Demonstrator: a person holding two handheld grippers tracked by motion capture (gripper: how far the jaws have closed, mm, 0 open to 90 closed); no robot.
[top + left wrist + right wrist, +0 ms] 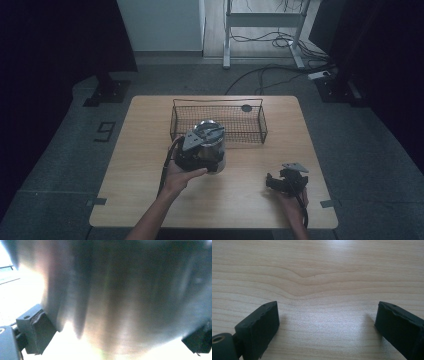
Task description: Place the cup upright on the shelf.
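Overhead table (pixel 150 200); 2 close finger-level views

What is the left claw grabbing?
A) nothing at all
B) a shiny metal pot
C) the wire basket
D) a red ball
B: the left claw is wrapped around the shiny metal pot in front of the wire basket, and the left gripper view shows the pot's brushed metal wall between its two black pads.
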